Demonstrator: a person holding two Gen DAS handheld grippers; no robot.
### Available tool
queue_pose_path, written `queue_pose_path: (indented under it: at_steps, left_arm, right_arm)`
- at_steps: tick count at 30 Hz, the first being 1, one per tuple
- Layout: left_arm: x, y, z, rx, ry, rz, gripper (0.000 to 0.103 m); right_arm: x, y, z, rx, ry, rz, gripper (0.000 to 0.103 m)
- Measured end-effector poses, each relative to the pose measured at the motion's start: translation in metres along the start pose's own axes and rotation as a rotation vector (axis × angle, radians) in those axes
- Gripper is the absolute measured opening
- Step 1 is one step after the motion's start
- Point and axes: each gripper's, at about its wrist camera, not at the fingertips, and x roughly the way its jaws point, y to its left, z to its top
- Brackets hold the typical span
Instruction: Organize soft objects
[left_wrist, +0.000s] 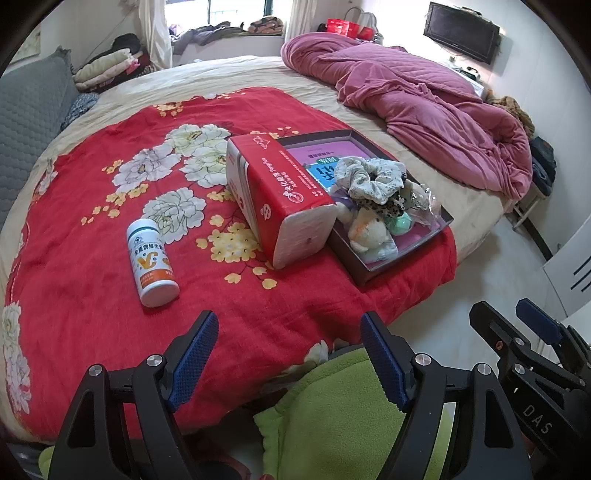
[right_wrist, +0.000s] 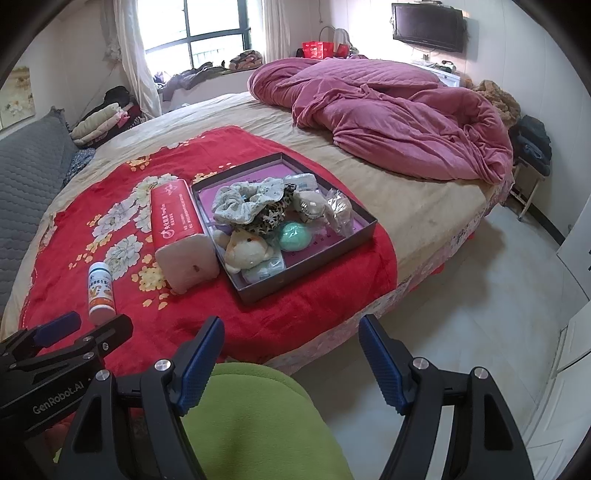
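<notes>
A dark shallow box lies on the red floral blanket. It holds a pale floral scrunchie, a leopard scrunchie, a cream plush toy, a mint ball and small wrapped packs. A red tissue pack lies against the box's left side. My left gripper is open and empty above the blanket's near edge. My right gripper is open and empty beside it.
A white vitamin bottle lies on the blanket left of the tissue pack. A crumpled pink quilt covers the bed's far right. Green fleece fills the view under both grippers. Bare floor is to the right.
</notes>
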Motion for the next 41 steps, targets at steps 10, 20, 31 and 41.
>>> queue_pose_path:
  at_steps: [10,20,31,41]
  left_arm:
    - [0.000,0.001,-0.001,-0.007,0.000,0.008,0.080]
    - [0.001,0.001,-0.001,-0.004,0.000,0.017,0.080]
    - [0.009,0.003,-0.004,-0.009,0.015,0.035,0.080]
    - [0.034,0.019,-0.012,-0.046,0.058,0.018,0.080]
  right_arm:
    - [-0.001,0.004,-0.001,-0.008,-0.002,0.001,0.074]
    - [-0.004,0.004,0.000,-0.006,-0.011,0.002,0.074]
    - [0.000,0.003,-0.002,-0.007,-0.003,-0.003,0.074]
    - [0.012,0.016,-0.006,-0.068,0.000,-0.034,0.074]
